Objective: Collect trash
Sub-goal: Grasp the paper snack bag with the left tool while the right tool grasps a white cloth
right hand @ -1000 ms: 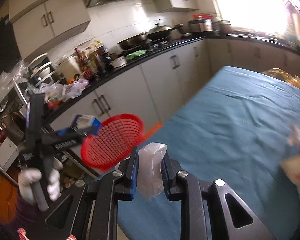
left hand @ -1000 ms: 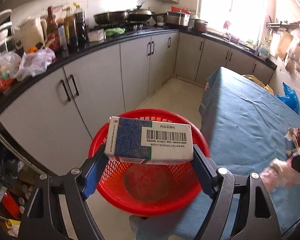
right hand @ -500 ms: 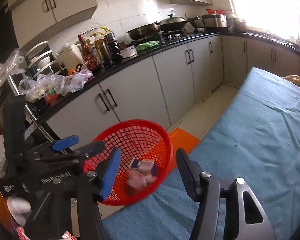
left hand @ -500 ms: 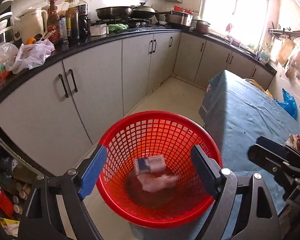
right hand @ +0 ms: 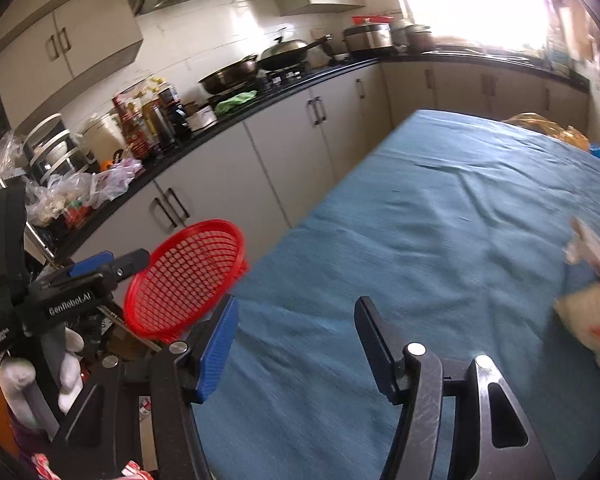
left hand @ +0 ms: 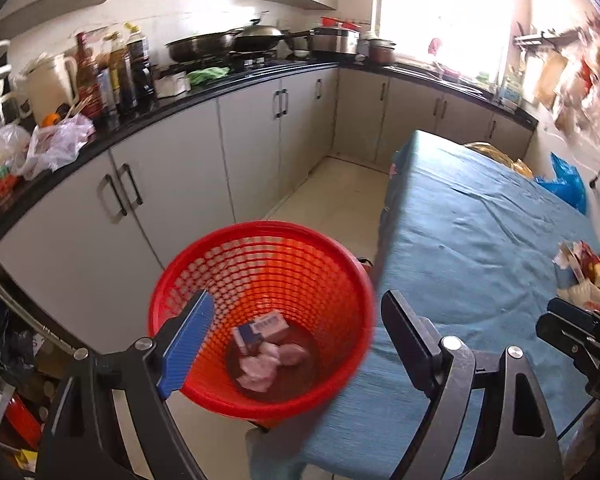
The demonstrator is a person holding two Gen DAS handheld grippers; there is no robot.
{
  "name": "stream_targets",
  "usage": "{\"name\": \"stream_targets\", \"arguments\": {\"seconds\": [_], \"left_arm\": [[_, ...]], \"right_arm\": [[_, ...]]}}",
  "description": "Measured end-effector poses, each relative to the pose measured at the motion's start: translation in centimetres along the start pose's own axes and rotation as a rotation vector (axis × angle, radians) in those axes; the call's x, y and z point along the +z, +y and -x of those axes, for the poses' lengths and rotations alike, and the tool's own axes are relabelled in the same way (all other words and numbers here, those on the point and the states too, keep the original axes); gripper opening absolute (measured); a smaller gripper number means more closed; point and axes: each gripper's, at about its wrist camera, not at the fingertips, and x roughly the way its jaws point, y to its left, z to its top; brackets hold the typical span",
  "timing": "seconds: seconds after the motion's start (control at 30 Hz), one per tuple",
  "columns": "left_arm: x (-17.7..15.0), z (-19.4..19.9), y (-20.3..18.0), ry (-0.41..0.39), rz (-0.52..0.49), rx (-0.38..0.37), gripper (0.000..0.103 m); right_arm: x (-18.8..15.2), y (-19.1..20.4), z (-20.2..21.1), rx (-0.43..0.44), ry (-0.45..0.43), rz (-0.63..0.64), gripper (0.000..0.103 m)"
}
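1. One red basket (left hand: 262, 264) off the table's (left hand: 480, 240) near-left corner: one box (left hand: 262, 326), crumpled wrappers (left hand: 268, 360) inside.
2. Trash pile (left hand: 584, 276) at table's right edge.
3. Left gripper (left hand: 296, 332) released, empty.
4. Right gripper (right hand: 296, 336) opening, empty.

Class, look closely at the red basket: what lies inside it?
At the bottom of the red basket lie a small box with a barcode and crumpled pale plastic wrapping. Anything beneath them is covered.

Red basket (left hand: 260, 272), blue tablecloth (left hand: 480, 232)
The basket was red lattice mesh; the cloth plain teal-blue; far cabinets (left hand: 252, 136) pale grey under a black counter (left hand: 220, 84).
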Motion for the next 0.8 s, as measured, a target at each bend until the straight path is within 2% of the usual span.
{"name": "stream_targets", "arguments": {"seconds": [0.33, 0.53, 0.8], "left_arm": [[-0.7, 1.0, -9.0, 0.043, -0.112, -0.1, 0.085], [-1.6, 0.4, -14.7, 0.091, -0.169, -0.187, 0.085], [-2.7, -1.3, -22.2, 0.152, -0.268, -0.314, 0.085]], "right_arm": [[-4.5, -8.5, 8.6, -0.114, -0.078, -0.146, 0.067], [-7.9, -14.9, 14.8, -0.231, -0.148, -0.281, 0.074], [-11.2, -21.5, 19.1, -0.36, -0.144, -0.417, 0.074]]}}
